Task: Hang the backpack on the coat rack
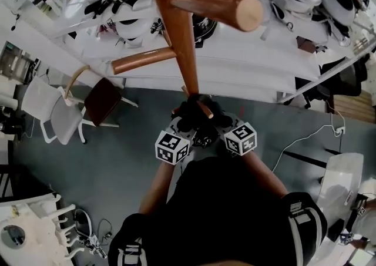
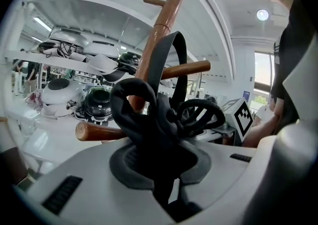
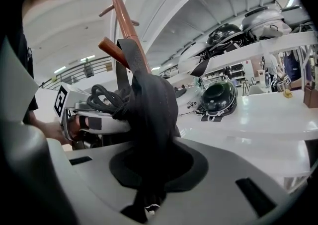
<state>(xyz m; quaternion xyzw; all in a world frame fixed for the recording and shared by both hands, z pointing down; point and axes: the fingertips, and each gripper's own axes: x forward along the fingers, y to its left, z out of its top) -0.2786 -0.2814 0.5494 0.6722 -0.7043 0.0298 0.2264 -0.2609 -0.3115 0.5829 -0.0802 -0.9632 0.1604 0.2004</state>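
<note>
Bright, even indoor light; ceiling lamp [image 2: 262, 15] glare, fisheye bending, dark vignetted corners

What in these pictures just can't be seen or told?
1) Whether the strap is over a peg: the left gripper view shows it only in front of the coat rack; in the head view the bunched backpack covers the spot.
2) Rack's foot: head view, behind the backpack.
3) Backpack's full shape: head view, it merges with the person's black clothes and runs off the bottom edge.
</note>
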